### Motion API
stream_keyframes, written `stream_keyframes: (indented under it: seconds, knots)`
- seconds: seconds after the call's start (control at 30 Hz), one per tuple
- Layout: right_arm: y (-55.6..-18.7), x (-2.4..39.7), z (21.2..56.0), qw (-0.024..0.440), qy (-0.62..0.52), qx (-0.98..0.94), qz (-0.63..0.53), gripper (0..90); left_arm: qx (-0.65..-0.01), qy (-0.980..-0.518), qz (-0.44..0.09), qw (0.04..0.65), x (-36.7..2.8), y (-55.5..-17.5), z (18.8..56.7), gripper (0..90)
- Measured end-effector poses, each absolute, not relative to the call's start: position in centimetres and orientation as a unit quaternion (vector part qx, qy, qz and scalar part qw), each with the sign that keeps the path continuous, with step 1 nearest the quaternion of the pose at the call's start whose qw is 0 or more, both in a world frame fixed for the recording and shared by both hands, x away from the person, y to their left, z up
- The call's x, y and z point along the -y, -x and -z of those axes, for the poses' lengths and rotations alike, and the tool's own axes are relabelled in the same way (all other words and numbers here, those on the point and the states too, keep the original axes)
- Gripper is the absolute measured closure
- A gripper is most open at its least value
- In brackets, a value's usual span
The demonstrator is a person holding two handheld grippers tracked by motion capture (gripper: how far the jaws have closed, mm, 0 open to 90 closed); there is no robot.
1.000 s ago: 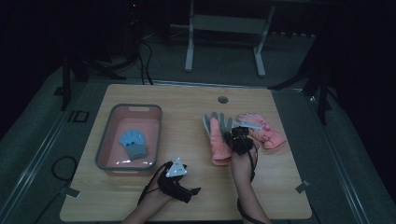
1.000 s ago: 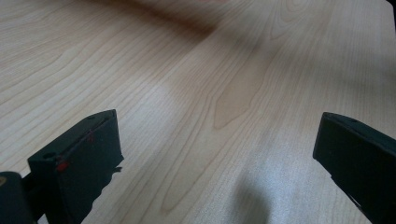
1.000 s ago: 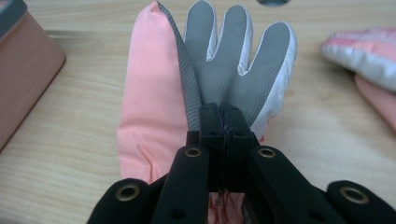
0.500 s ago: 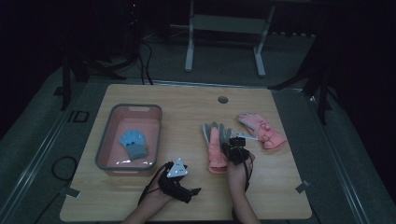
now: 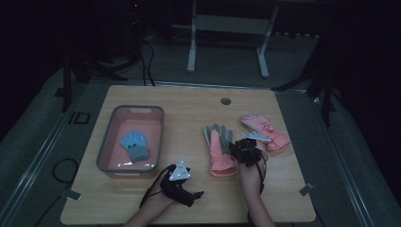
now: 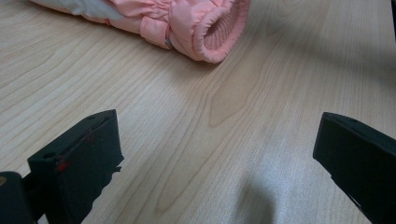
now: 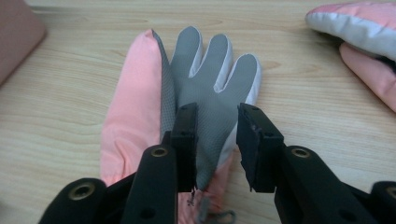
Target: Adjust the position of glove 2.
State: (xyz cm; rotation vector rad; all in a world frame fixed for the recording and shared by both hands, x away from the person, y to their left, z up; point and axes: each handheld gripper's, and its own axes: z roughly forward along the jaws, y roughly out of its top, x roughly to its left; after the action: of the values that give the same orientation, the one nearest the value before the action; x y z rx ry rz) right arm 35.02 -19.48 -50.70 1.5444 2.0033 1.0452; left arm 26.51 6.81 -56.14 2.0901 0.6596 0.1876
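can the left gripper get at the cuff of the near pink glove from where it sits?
Probably yes. The left gripper is open, and bare table lies between its jaws and the pink glove, whose cuff faces it. The right gripper sits over the glove, so it may crowd.

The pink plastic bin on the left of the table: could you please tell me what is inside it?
Inside the pink plastic bin lies one small blue knitted glove with a grey cuff, fingers spread, on the bin's floor. Whatever might lie beneath the glove is covered.

Pink glove (image 7: pixel 140 107) with grey palm: lies flat on the table, palm side up, fingers extended away from the person, cuff nearest. Second pink glove (image 5: pixel 265 131): lies just beside it, to its right, angled, apart.
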Motion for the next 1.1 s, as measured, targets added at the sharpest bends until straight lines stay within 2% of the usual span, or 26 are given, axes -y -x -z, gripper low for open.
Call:
stream_keyframes:
  seconds: [0.2,0.23,0.33,0.6,0.7,0.9,1.03,1.07,1.1]
  knots:
    - [-35.4,21.3,50.0,0.198,-0.523,-0.740,-0.374,66.3,-0.267,-0.846,-0.075,0.455,-6.8,-26.5,56.1,1.3]
    - [-35.8,22.9,49.5,0.200,-0.489,-0.755,-0.388,66.3,-0.266,-0.847,-0.074,0.454,-6.8,-26.5,56.2,1.3]
    - [-36.1,24.2,48.9,0.212,-0.462,-0.767,-0.391,66.3,-0.269,-0.845,-0.073,0.456,-6.8,-26.5,56.2,1.3]
    - [-37.6,28.4,47.4,0.237,-0.429,-0.781,-0.386,66.0,-0.269,-0.844,-0.074,0.458,-6.8,-26.6,56.2,1.3]
    - [-39.4,30.9,46.8,0.236,-0.425,-0.785,-0.384,63.0,-0.271,-0.844,-0.073,0.456,-6.8,-26.6,56.2,1.3]
    - [-42.5,33.9,46.7,0.213,-0.446,-0.785,-0.373,58.4,-0.269,-0.845,-0.073,0.457,-6.8,-26.6,56.2,1.3]
    - [-43.4,34.3,47.2,0.206,-0.448,-0.788,-0.367,56.2,-0.270,-0.844,-0.072,0.458,-6.9,-26.6,56.3,1.3]
    - [-44.4,34.6,48.0,0.187,-0.450,-0.791,-0.369,54.5,-0.271,-0.844,-0.072,0.458,-6.9,-26.6,56.3,1.3]
    - [-44.7,34.7,48.4,0.188,-0.450,-0.794,-0.362,54.4,-0.271,-0.844,-0.072,0.458,-6.8,-26.6,56.3,1.3]
